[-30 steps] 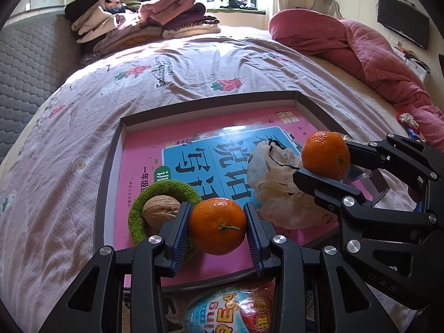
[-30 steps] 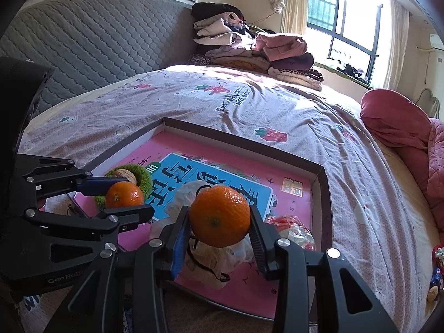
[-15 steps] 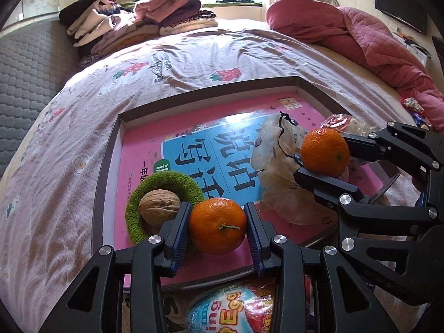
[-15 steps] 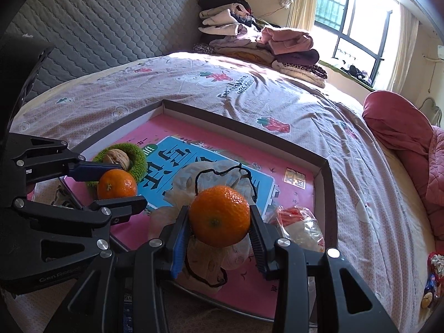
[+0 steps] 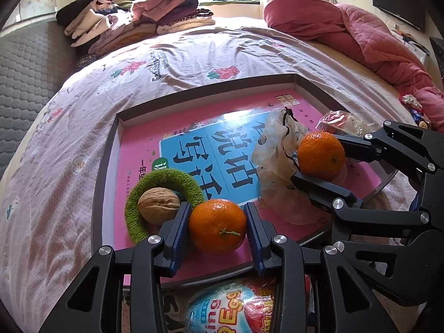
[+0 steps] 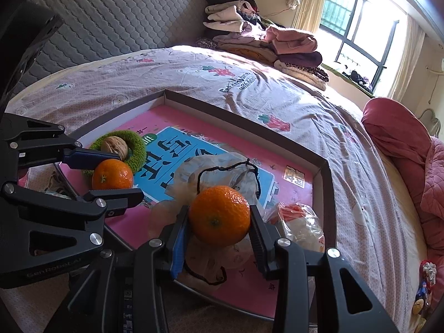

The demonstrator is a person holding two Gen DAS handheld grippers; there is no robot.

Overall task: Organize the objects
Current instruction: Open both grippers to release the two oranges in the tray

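Note:
My left gripper is shut on a tangerine, low over the near edge of a shallow tray with a pink and blue printed floor. Just left of it lies a green knitted ring with a walnut inside. My right gripper is shut on a second tangerine, held above a sheer drawstring pouch lying in the tray. The left wrist view shows that gripper and its tangerine at the right.
The tray lies on a bed with a pink patterned sheet. A clear packet with red contents sits in the tray's right corner. A colourful snack bag lies below the left gripper. Folded clothes and a red quilt are at the far side.
Both grippers keep their tangerines. The right gripper has rolled slightly and the pouch now lies more directly under it. The left gripper has barely moved.

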